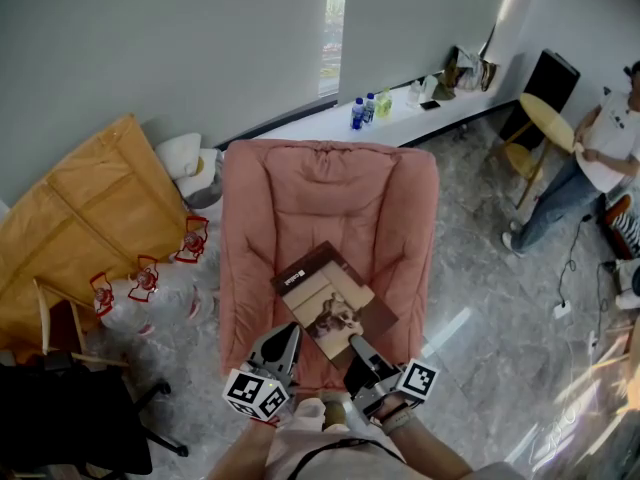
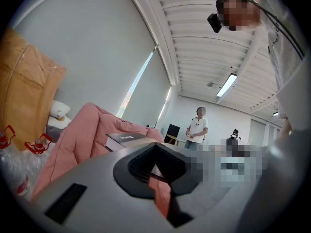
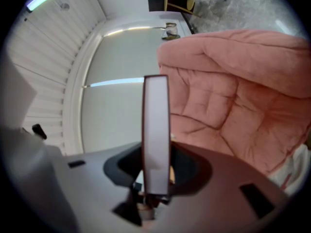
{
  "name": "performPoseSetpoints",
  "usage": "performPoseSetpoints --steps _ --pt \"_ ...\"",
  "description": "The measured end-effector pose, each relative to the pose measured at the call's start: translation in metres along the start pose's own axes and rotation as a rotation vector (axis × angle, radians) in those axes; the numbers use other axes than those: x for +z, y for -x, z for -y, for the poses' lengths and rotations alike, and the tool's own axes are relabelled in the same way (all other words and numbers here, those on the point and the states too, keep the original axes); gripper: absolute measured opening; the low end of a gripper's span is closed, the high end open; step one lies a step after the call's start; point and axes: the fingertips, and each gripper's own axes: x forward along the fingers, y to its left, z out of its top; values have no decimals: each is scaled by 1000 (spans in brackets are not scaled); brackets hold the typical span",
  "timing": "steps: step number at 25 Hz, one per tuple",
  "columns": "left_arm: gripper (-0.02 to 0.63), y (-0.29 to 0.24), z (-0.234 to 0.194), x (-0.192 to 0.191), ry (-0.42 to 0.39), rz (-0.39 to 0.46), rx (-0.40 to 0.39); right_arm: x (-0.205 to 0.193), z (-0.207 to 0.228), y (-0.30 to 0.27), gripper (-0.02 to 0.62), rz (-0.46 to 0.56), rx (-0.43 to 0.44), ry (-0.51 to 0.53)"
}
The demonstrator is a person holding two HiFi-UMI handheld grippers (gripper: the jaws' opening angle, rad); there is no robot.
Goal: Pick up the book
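Observation:
A brown book with a picture on its cover lies tilted over the seat of a pink padded armchair. My right gripper is shut on the book's near corner. In the right gripper view the book's pale page edge stands upright between the jaws of that gripper. My left gripper hovers just left of the book's near edge, shut and holding nothing. In the left gripper view the book shows beyond that gripper, resting on the pink cushion.
Orange cushions and red-framed items lie on the floor at the left. A black office chair stands at the lower left. A person stands at the right beside a round yellow table. Bottles sit on the window ledge.

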Motion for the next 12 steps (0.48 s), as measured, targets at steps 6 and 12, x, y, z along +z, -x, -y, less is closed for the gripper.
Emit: performPoseSetpoints --steps 6,12 --pt "21 3 -5 -1 7 -2 2 0 4 -2 158 8 -10 8" --pt "21 3 -7 -4 8 -13 -4 0 4 -3 158 8 -16 15"
